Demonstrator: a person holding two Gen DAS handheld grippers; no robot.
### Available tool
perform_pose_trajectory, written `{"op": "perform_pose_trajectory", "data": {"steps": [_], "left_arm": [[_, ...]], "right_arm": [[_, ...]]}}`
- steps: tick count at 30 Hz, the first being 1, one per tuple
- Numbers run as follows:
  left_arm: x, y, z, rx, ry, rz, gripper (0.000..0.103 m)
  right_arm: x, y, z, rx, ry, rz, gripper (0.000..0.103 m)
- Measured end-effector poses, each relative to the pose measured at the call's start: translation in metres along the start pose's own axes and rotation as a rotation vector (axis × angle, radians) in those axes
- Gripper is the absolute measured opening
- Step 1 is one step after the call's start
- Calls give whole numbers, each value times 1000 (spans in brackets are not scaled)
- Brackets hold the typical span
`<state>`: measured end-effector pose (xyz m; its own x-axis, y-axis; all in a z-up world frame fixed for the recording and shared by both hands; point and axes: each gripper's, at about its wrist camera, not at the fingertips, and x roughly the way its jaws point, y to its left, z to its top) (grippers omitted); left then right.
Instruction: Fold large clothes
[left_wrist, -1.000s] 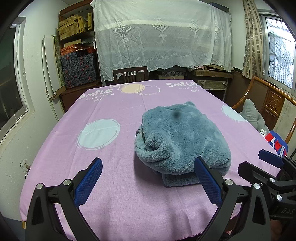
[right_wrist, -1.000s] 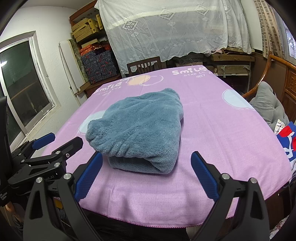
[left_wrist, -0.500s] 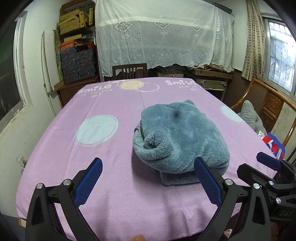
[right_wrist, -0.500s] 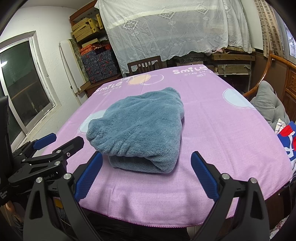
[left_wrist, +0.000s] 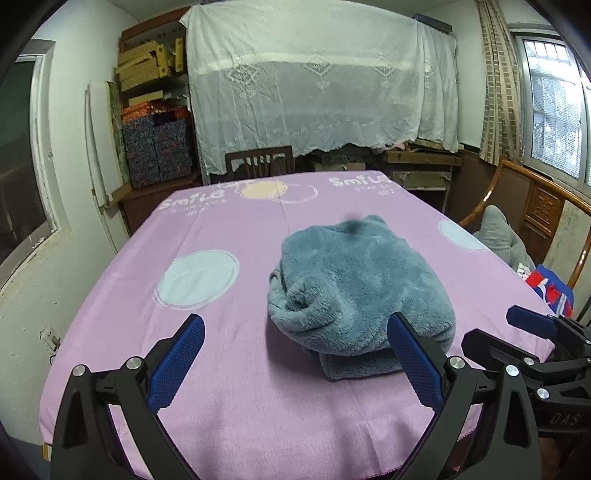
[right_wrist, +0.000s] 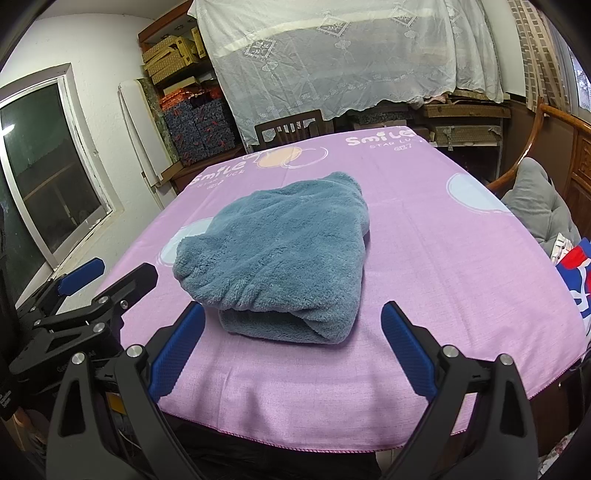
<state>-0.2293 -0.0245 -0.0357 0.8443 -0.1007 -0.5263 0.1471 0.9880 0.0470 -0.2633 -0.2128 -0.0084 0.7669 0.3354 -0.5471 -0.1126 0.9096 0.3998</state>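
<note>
A fluffy grey-blue garment (left_wrist: 360, 284) lies folded into a thick bundle on the pink tablecloth (left_wrist: 221, 321), right of centre in the left wrist view and central in the right wrist view (right_wrist: 284, 251). My left gripper (left_wrist: 295, 363) is open above the table's near edge, short of the bundle, nothing between its blue pads. My right gripper (right_wrist: 291, 352) is open too, hovering in front of the bundle's folded near edge without touching it. Each gripper shows in the other's view: the right one (left_wrist: 532, 332) at the right, the left one (right_wrist: 96, 277) at the left.
A dark wooden chair (left_wrist: 260, 162) stands at the table's far end, before shelves draped in white lace (left_wrist: 321, 85). A wooden armchair with a grey cushion (right_wrist: 535, 199) and a red-blue cloth (left_wrist: 550, 288) sit at the right. The table's near hem (right_wrist: 332, 446) is just below the grippers.
The left wrist view has tilted up and drawn back a little, so the bundle sits slightly lower. The right gripper barely moved. Both stayed open; the garment is unmoved.
</note>
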Motion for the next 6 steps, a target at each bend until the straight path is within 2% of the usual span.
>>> {"op": "perform_pose_trajectory", "data": {"steps": [6], "left_arm": [[-2,-5,0,23,-11,19,99]], "right_arm": [[-1,1,-1,6,-2,0,93]]}}
